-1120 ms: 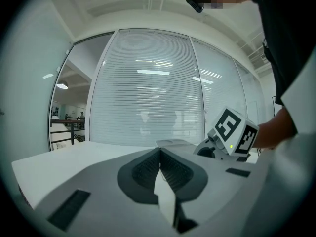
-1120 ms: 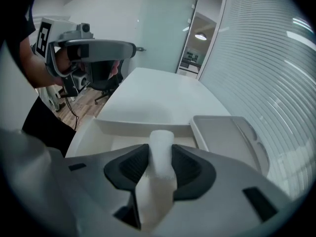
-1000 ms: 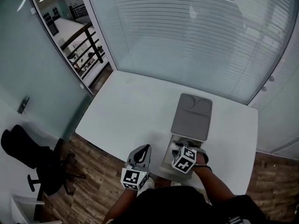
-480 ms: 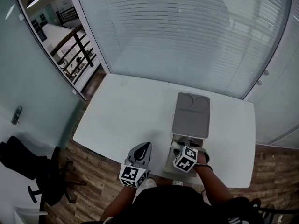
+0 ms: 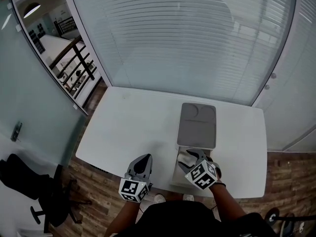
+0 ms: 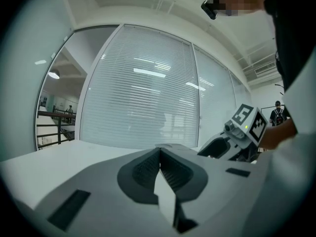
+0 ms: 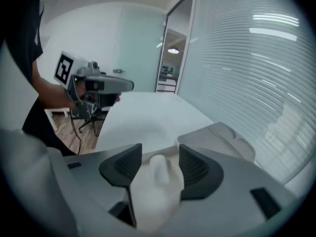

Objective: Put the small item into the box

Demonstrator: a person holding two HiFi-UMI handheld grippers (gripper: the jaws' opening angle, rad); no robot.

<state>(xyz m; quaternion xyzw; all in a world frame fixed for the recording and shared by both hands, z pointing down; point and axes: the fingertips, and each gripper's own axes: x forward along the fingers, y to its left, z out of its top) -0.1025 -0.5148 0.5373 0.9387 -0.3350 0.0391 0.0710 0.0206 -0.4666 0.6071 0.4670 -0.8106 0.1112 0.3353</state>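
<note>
Right gripper [image 7: 160, 154] opening — item [image 7: 158, 174] between, over box [image 5: 196, 125]

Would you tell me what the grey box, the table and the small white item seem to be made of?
Grey box: likely moulded plastic, matte; rounded corners, pressed recesses, no glare. Table: smooth white laminate or painted board, judging by its even, faintly glossy top. Small white item: pale, matte, perhaps plastic; too blurred to be sure.
</note>
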